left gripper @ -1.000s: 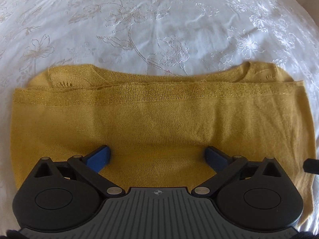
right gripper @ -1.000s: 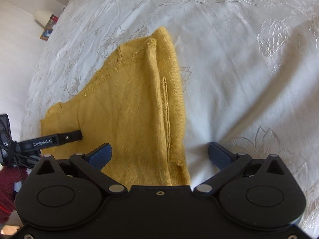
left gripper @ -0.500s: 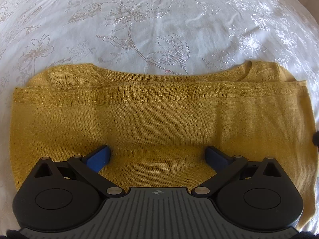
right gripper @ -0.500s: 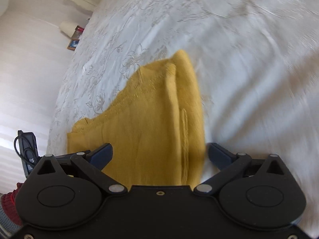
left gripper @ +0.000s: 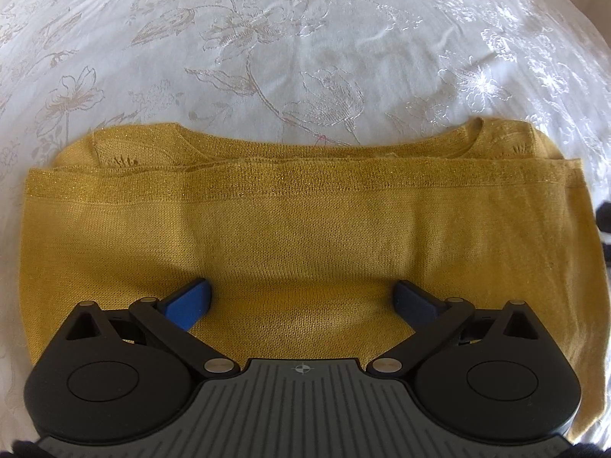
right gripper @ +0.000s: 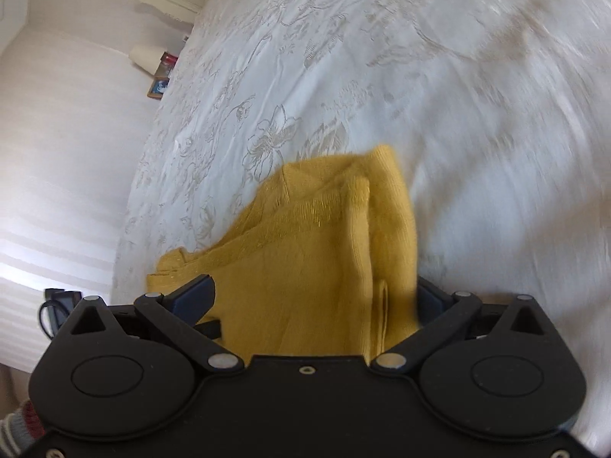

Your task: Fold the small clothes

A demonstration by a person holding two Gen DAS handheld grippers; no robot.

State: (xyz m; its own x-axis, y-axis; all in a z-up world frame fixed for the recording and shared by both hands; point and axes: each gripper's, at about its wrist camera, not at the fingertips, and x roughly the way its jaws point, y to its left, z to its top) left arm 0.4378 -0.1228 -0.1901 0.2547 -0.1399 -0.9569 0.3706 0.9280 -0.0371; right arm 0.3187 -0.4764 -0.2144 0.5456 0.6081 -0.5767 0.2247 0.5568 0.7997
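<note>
- Left wrist view: the yellow knit top (left gripper: 305, 229) lies flat across the middle and lower frame, its long axis running from left edge to right edge, directly ahead of the left gripper (left gripper: 301, 297).
- Its glittery hem band (left gripper: 290, 187) is folded up to just below the neckline, so one fold looks done; judging by that, the next fold would bring one short end across.
- The left gripper stands wide open, both blue fingers (left gripper: 191, 299) resting on or just above the cloth near its lower edge, gripping nothing.
- The surface is a bed with a white flower-embroidered bedspread (left gripper: 305, 57), filling the upper frame.
- Right wrist view: the picture is blurred. The top (right gripper: 305, 259) bunches between the spread fingers of the right gripper (right gripper: 313, 297), one end raised in folds at centre.
- The right gripper is open wide; whether cloth is pinched I cannot tell, though the right gripper seems nearer a short end.
- A pale wall (right gripper: 68, 133) fills the left; small items (right gripper: 160, 72) stand beside the bed at upper left.
</note>
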